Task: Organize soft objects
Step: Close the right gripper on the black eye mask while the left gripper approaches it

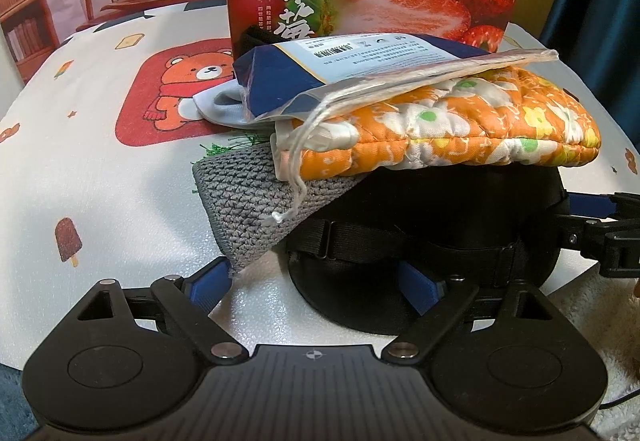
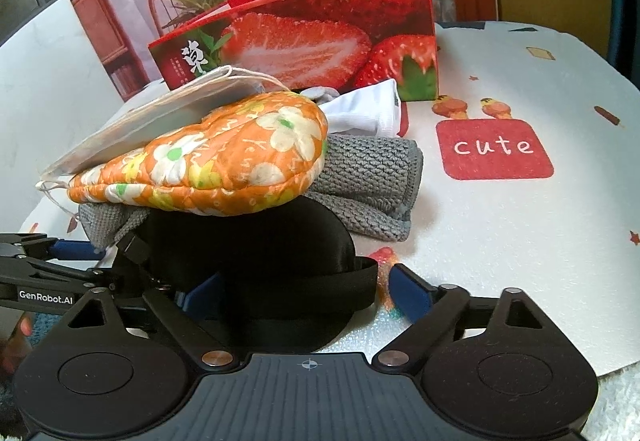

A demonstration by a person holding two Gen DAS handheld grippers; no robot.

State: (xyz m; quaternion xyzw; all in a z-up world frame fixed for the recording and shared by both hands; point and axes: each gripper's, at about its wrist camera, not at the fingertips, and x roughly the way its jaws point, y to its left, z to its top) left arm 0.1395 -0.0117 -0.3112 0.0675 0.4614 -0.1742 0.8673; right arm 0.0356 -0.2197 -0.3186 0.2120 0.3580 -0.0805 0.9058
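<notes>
Both grippers, left [image 1: 316,281] and right [image 2: 308,291], stood spread around the black eye mask [image 1: 420,225], which looked light and limp, best pinched at its padded edge.

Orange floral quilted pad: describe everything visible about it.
The orange floral quilted pad is padded fabric printed with white and yellow flowers with green centres, stitched around its edge. It lies roughly flat, tilted slightly, atop a black strapped cushion and a grey knitted cloth. A clear drawstring packet rests on it.

1 strawberry box [image 1: 360,1] | 1 orange mitt [image 1: 460,133] | 1 grey cloth [image 1: 248,201] | 1 black mask [image 1: 420,241], perhaps
</notes>
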